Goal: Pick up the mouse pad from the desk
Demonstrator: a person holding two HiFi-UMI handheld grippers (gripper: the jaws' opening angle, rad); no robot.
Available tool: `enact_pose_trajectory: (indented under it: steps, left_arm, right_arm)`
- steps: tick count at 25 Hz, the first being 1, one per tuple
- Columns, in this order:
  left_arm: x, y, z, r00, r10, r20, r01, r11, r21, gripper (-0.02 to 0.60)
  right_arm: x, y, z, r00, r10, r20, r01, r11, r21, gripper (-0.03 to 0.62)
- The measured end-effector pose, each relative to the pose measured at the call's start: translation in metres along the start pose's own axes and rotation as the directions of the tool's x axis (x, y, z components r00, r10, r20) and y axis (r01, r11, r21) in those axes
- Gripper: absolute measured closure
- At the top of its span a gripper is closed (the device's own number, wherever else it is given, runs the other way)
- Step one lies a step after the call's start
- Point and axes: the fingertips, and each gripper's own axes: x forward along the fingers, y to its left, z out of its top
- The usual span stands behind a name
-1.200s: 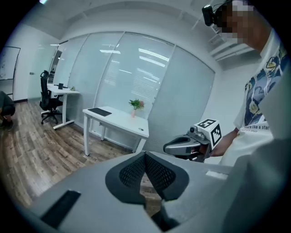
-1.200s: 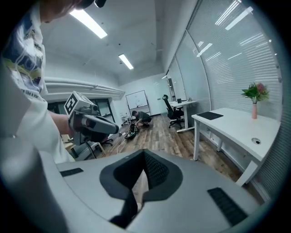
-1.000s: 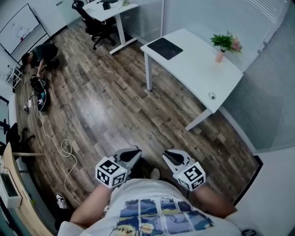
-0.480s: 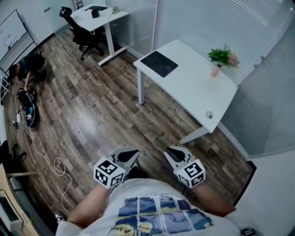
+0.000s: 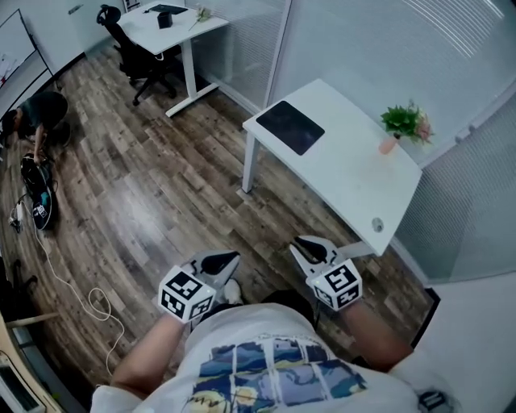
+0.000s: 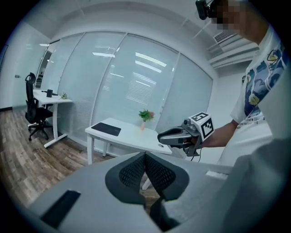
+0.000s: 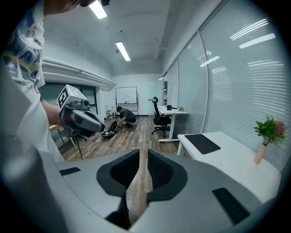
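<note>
Reading as an office. A white desk is standing right of centre in the head view, carrying a dark mouse pad and a small potted plant. A second white desk with a black swivel chair is sitting at the upper left. Frosted glass partitions with blinds are running along the top and right. A whiteboard is hanging on the far wall, strip lights are glowing overhead. Wood-plank flooring is filling the middle; a person is crouching at the left edge.
</note>
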Motion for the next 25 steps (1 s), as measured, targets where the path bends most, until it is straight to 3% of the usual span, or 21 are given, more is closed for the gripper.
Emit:
enact_pose_trajectory:
  steps: [5,11,19,25]
  left_arm:
    - [-0.002,0.041,0.007,1.0,0.016,0.024,-0.015,0.999,-0.043,0.578]
    - [0.001,0.085,0.02,0.998,0.052,0.043,-0.049,0.996,-0.068,0.577]
    - [0.035,0.149,0.058,0.992,0.124,0.015,-0.124,0.991,-0.04,0.577]
    - [0.082,0.19,0.099,0.983,0.18,0.031,-0.177,0.981,-0.082,0.577]
  right_arm:
    - [0.039,-0.024,0.026,1.0,0.015,-0.001,-0.015,0.998,-0.058,0.537]
    - [0.087,-0.086,0.05,1.0,-0.017,-0.018,0.017,0.999,-0.047,0.536]
    - [0.168,-0.219,0.078,0.999,-0.014,-0.035,0.011,0.996,-0.092,0.53]
    - [0.233,-0.329,0.077,0.996,-0.025,-0.089,0.013,0.991,-0.131,0.525]
